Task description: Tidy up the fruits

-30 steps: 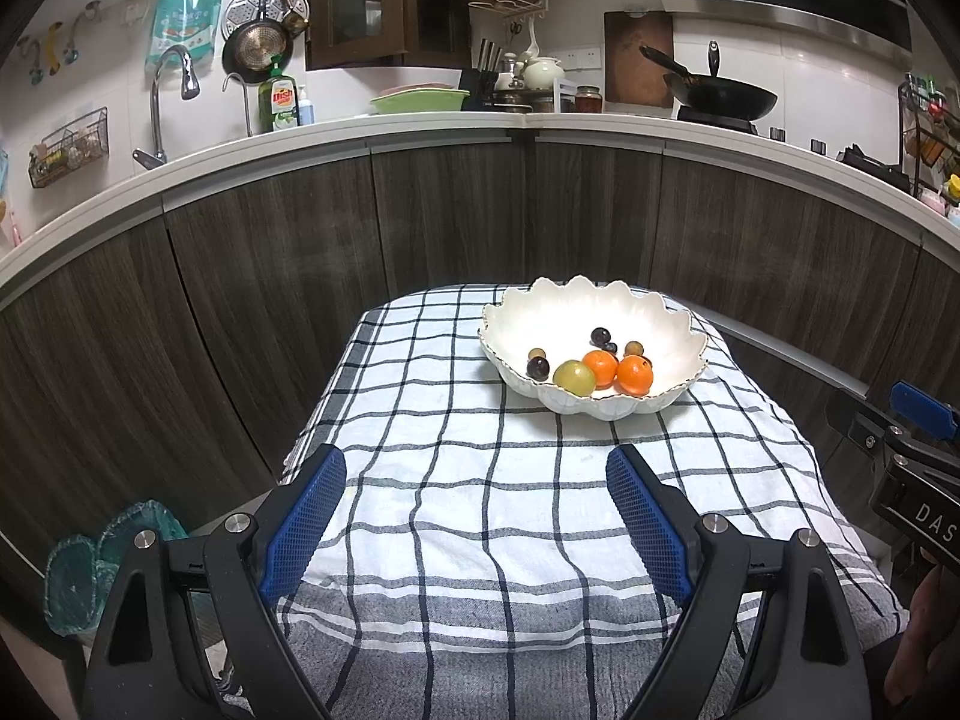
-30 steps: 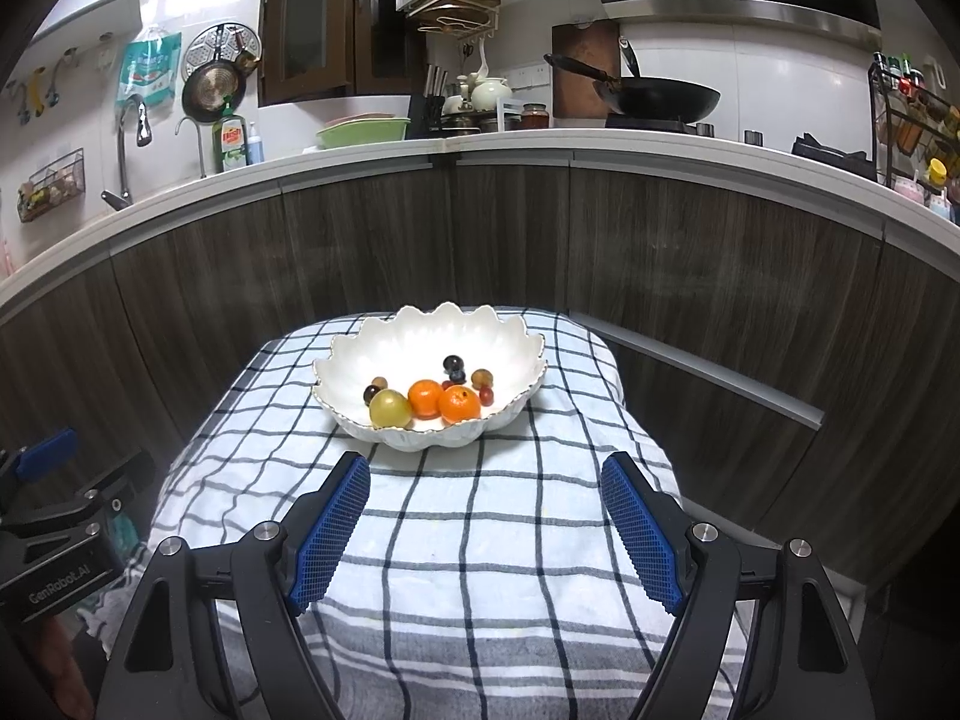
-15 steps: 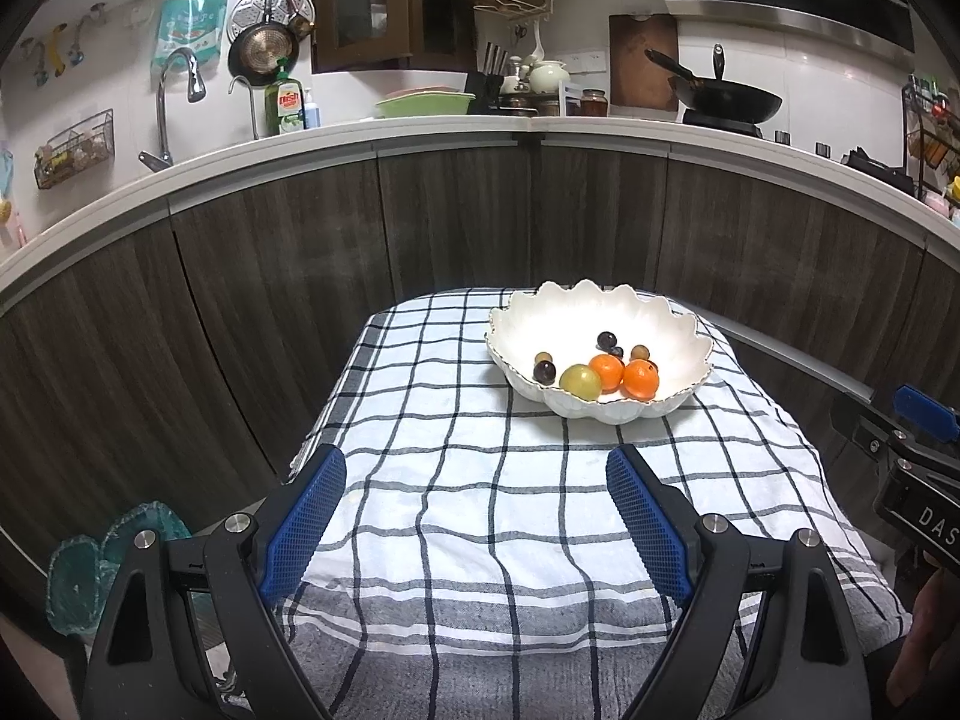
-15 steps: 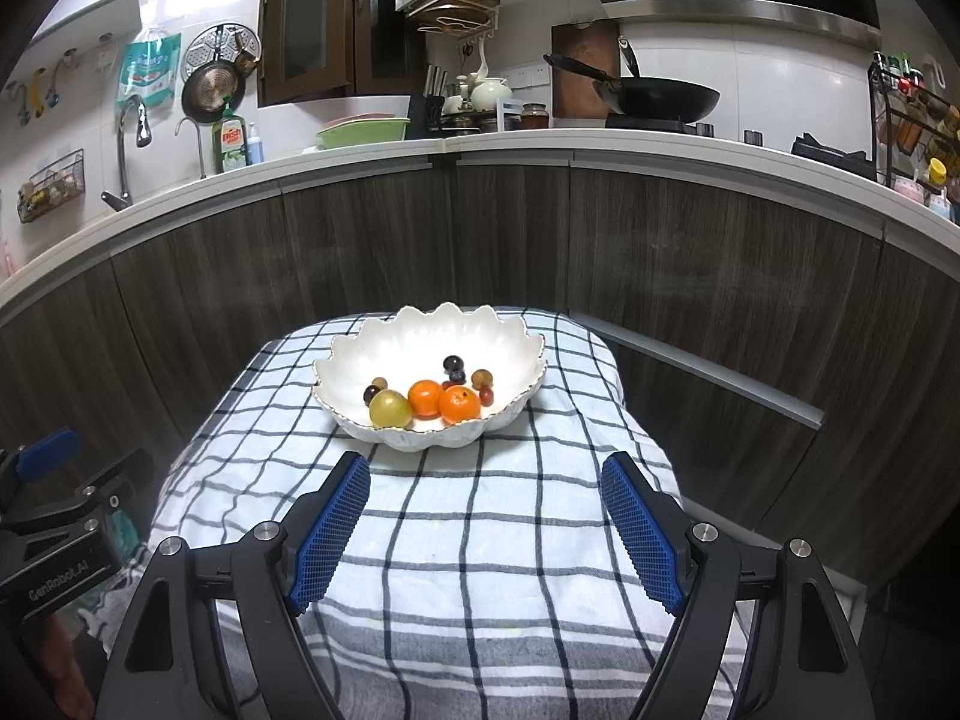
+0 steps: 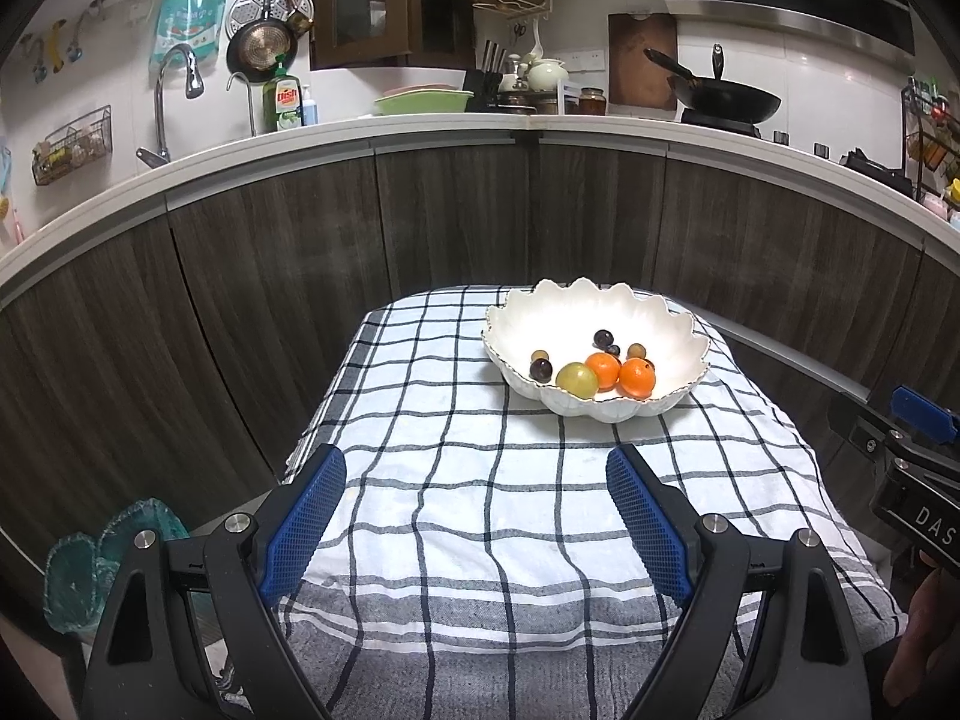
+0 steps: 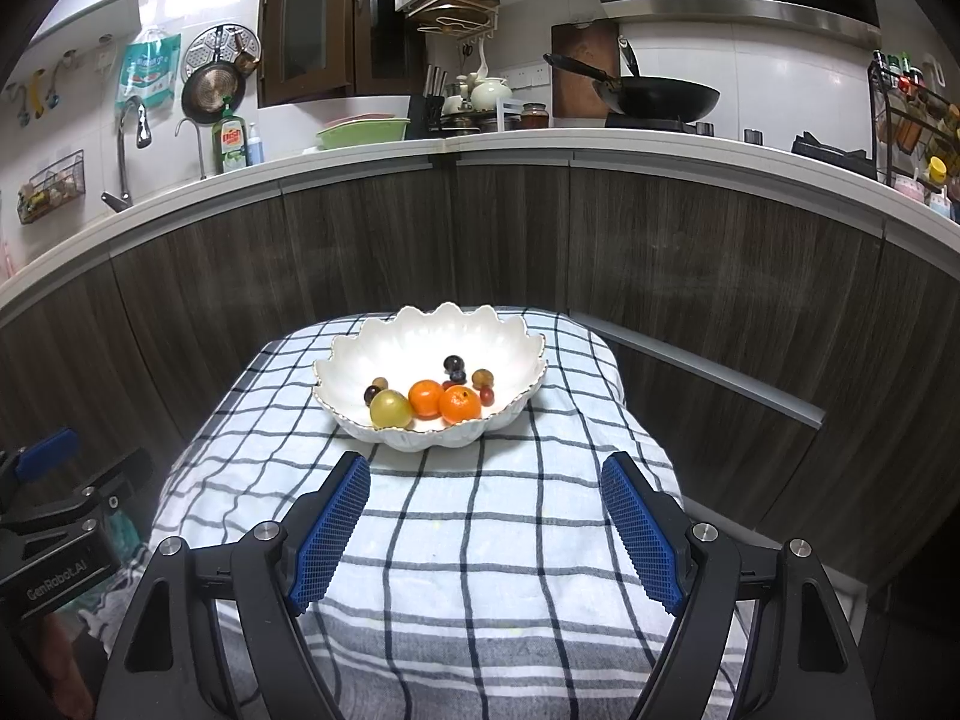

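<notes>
A white scalloped bowl (image 5: 528, 315) (image 6: 420, 330) stands at the far end of a checked cloth (image 5: 480, 480) (image 6: 480, 516). Inside lie two oranges (image 5: 637, 377) (image 6: 460, 404), a yellow-green fruit (image 5: 576, 378) (image 6: 390, 408) and several small dark and brown fruits (image 5: 540, 369) (image 6: 453, 363). My left gripper (image 5: 477, 507) hangs open over the near cloth, well short of the bowl, with nothing between its blue pads. My right gripper (image 6: 485, 519) is open too and holds nothing, just in front of the bowl. Each gripper shows at the edge of the other's view.
Dark wood cabinet fronts (image 5: 456, 216) curve round behind the table under a white counter with a sink tap (image 5: 174, 96), a wok (image 5: 726, 99) and kitchenware. Teal slippers (image 5: 90, 570) lie on the floor at the left. A hand (image 5: 918, 642) shows at the right edge.
The left wrist view has shifted slightly, so the bowl sits a little lower and further right. Both grippers stay open and the fruits have not moved.
</notes>
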A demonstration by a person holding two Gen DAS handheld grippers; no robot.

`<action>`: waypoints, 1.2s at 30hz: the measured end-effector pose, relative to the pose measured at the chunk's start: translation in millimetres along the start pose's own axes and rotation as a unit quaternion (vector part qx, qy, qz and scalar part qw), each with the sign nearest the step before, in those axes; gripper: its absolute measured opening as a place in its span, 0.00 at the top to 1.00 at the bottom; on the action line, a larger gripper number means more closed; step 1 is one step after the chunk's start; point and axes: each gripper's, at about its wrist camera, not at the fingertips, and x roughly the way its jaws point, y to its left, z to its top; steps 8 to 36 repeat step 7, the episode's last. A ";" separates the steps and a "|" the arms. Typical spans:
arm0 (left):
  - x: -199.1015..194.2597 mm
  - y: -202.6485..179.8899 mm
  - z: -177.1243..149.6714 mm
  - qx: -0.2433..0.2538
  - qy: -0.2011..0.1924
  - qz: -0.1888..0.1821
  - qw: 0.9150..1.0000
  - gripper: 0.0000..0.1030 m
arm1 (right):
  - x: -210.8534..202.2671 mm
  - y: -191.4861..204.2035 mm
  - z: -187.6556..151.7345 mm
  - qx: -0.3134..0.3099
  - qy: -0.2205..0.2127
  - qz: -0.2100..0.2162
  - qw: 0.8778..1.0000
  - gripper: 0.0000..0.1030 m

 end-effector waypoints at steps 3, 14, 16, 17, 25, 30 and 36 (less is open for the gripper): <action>-0.7 0.3 -0.2 -0.001 -0.002 0.002 1.000 0.13 | 0.0 -0.2 0.0 0.000 0.000 0.000 1.000 0.22; 0.9 0.5 0.2 0.000 0.003 0.001 1.000 0.08 | 0.0 -0.2 0.0 0.000 0.000 0.000 1.000 0.22; 0.9 0.5 0.2 0.000 0.003 0.001 1.000 0.08 | 0.0 -0.2 0.0 0.000 0.000 0.000 1.000 0.22; 0.9 0.5 0.2 0.000 0.003 0.001 1.000 0.08 | 0.0 -0.2 0.0 0.000 0.000 0.000 1.000 0.22; 0.9 0.5 0.2 0.000 0.003 0.001 1.000 0.08 | 0.0 -0.2 0.0 0.000 0.000 0.000 1.000 0.22; 0.9 0.5 0.2 0.000 0.003 0.001 1.000 0.08 | 0.0 -0.2 0.0 0.000 0.000 0.000 1.000 0.22; 0.9 0.5 0.2 0.000 0.003 0.001 1.000 0.08 | 0.0 -0.2 0.0 0.000 0.000 0.000 1.000 0.22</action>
